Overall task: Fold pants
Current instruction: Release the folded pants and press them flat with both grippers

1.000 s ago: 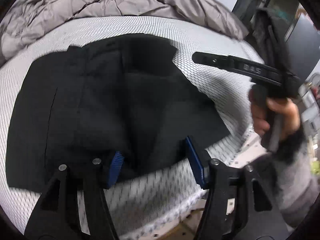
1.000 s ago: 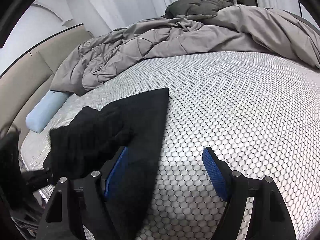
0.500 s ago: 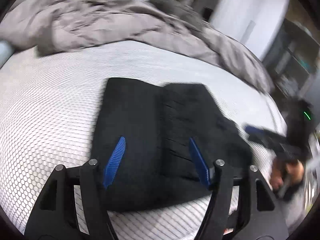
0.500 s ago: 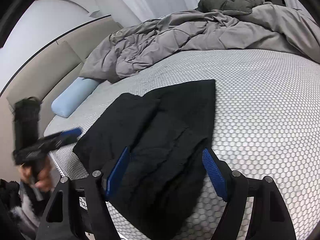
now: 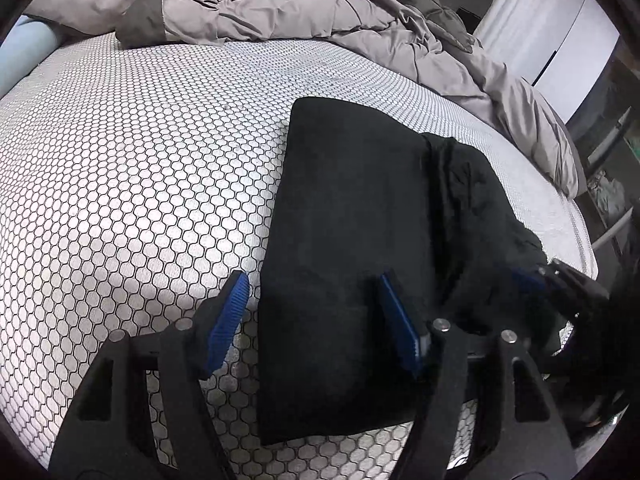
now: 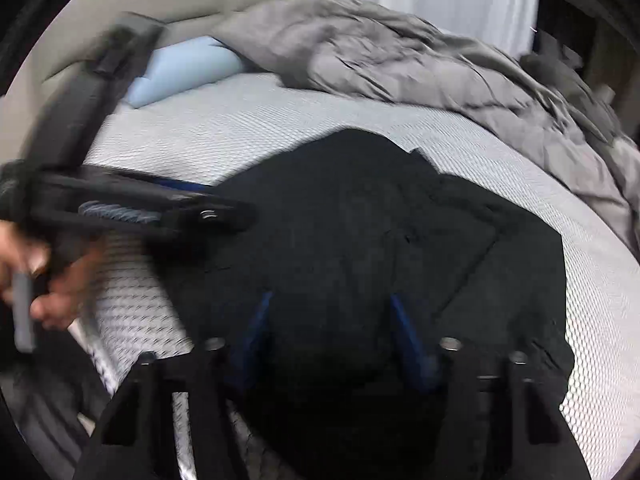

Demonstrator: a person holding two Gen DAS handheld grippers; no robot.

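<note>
The black pants (image 5: 352, 216) lie partly folded on the honeycomb-patterned mattress (image 5: 140, 168), near its front edge. My left gripper (image 5: 312, 316) is open and empty, its blue pads straddling the left edge of the pants just above the cloth. My right gripper (image 6: 332, 332) is open over the near edge of the pants (image 6: 380, 248); that view is blurred. The right gripper also shows at the right of the left wrist view (image 5: 560, 280), beside the rumpled part of the pants. The left gripper shows at the left of the right wrist view (image 6: 192, 204).
A rumpled grey duvet (image 5: 280, 4) covers the far side of the bed. A light blue bolster (image 6: 184, 68) lies at the headboard end. The mattress edge (image 5: 576, 224) drops off at the right, with furniture beyond.
Both grippers have swung around the pants. The left one moved from the middle to the left edge; the right one moved from the bare mattress to over the near edge. Both stayed open.
</note>
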